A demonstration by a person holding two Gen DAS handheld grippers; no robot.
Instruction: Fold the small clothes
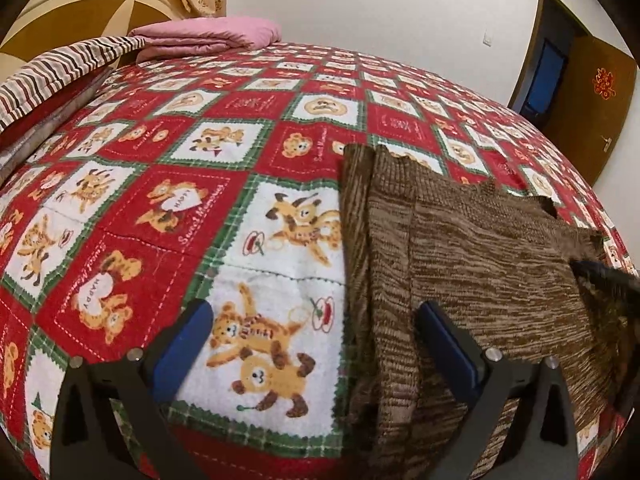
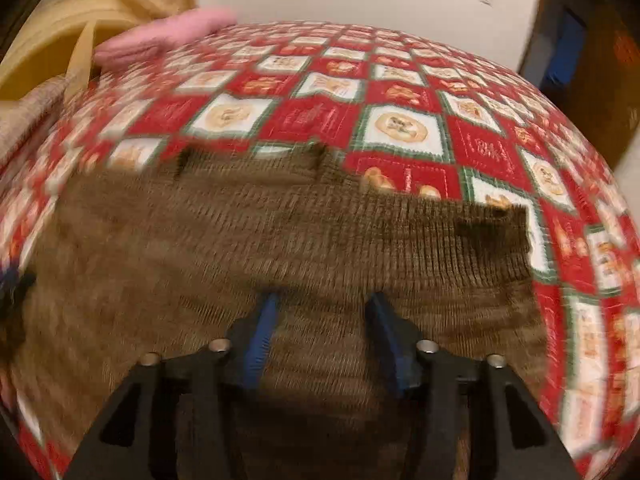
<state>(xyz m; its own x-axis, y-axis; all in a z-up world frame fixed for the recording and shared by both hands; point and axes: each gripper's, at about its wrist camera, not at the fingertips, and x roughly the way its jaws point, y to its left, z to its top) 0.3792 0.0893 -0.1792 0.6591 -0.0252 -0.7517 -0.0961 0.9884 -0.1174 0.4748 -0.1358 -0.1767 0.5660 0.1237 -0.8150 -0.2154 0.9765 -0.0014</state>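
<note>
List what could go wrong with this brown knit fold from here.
1. The left tool is wide open, straddling the brown knit's left edge; closing there may pinch the bear-print bedspread too.
2. The right tool is open above the knit in a motion-blurred view, so its grasp may land off target.
3. The folded strip along the left edge looks loose and may slip open.

left gripper (image 1: 316, 328): jaws wide apart | brown knit garment (image 1: 460, 248): flat on bear-print bedspread (image 1: 160, 200)
</note>
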